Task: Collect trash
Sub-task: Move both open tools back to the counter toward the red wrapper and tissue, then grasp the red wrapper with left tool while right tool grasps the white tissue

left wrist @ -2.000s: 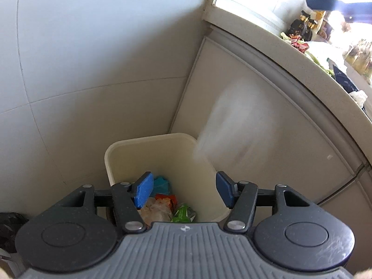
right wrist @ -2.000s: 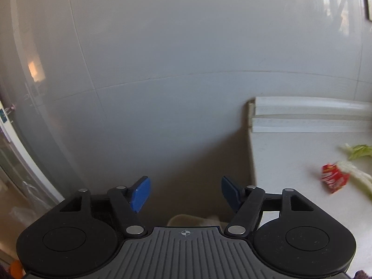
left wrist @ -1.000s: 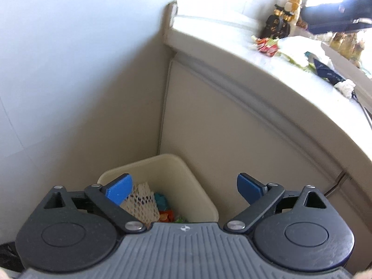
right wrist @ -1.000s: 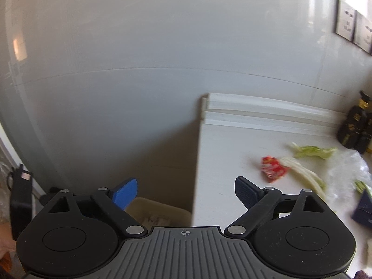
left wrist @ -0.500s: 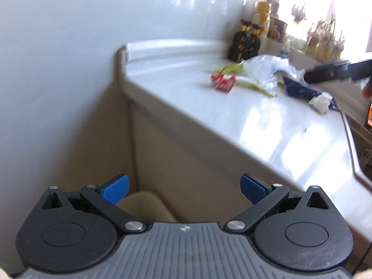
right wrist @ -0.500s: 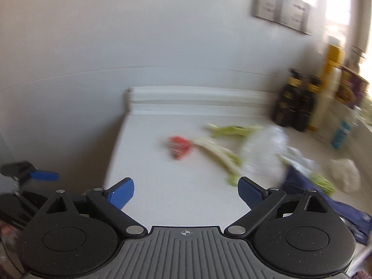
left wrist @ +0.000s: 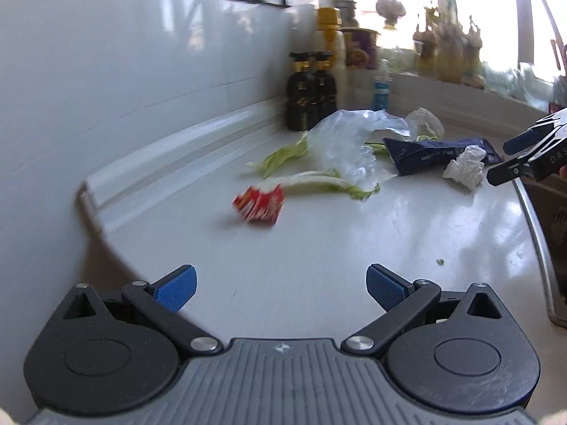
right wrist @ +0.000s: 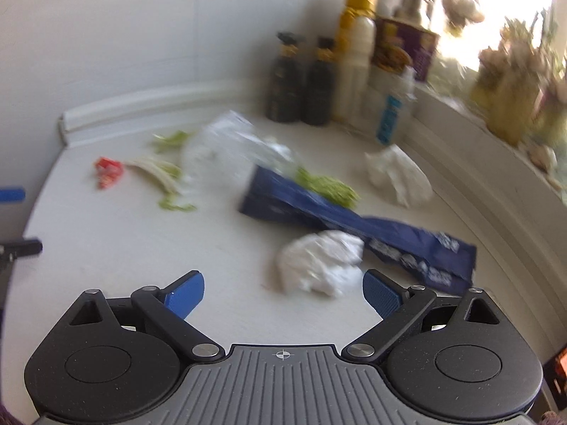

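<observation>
right gripper (right wrist: 283,288) fingers wide — crumpled tissue (right wrist: 320,264) between | left gripper (left wrist: 280,287) fingers wide — empty

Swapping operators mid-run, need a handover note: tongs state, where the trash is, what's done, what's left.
Left tongs: open, empty, above the near counter edge, aimed at the red wrapper.
Right tongs: open, empty, right in front of the crumpled tissue.
On the counter: red wrapper, cabbage leaves, clear plastic bag, dark blue packet, crumpled tissue, a second white wad near the bottles.
Done: nothing held right now; the bin is out of view.
Left: all of the above, probably tissue first with the right, wrapper with the left.
</observation>
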`<action>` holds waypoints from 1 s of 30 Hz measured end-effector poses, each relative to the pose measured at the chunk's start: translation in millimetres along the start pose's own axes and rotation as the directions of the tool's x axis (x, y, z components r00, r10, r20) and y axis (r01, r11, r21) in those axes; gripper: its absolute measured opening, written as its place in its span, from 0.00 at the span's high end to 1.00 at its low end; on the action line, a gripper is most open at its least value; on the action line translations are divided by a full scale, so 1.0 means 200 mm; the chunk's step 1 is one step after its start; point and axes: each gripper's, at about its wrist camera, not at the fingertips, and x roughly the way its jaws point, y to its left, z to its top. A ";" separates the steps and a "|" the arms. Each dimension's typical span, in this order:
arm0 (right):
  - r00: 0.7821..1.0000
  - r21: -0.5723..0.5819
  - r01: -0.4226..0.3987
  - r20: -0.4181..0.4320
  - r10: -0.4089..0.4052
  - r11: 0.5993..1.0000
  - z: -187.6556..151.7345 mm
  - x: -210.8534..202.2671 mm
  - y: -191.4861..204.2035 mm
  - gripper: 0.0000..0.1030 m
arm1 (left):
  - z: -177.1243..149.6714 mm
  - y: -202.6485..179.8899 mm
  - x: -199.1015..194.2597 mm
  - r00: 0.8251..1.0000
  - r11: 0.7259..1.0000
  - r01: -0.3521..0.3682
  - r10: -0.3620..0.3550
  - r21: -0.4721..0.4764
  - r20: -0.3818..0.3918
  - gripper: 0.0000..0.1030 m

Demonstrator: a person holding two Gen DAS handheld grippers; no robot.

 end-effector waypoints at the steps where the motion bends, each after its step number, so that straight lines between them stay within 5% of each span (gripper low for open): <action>1: 1.000 0.004 0.002 -0.007 -0.002 1.000 -0.02 0.02 -0.02 0.05 | 0.02 -0.01 0.03 1.000 1.000 0.004 -0.004 0.020 -0.004 0.01; 8: 0.999 -0.001 -0.002 -0.032 0.002 1.000 -0.12 0.15 -0.06 0.04 | 0.09 -0.05 0.23 0.997 0.996 0.010 -0.004 0.089 -0.072 0.03; 14: 0.999 0.065 -0.010 0.032 0.008 0.998 -0.11 0.21 -0.11 0.04 | 0.12 0.03 0.32 0.991 0.995 0.085 -0.090 -0.054 -0.094 0.04; 17: 0.999 0.083 -0.021 0.052 0.017 0.996 -0.09 0.25 -0.12 0.06 | 0.13 0.04 0.32 0.994 0.996 0.074 -0.078 -0.056 -0.079 0.08; 26: 0.994 0.090 -0.043 0.104 0.034 0.995 -0.07 0.28 -0.09 0.21 | 0.18 0.08 0.37 0.998 0.995 0.022 -0.028 -0.096 -0.055 0.57; 30: 0.992 0.099 -0.040 0.120 0.028 0.994 -0.07 0.27 -0.09 0.42 | 0.18 0.11 0.37 0.999 0.992 -0.015 0.010 -0.126 -0.043 0.76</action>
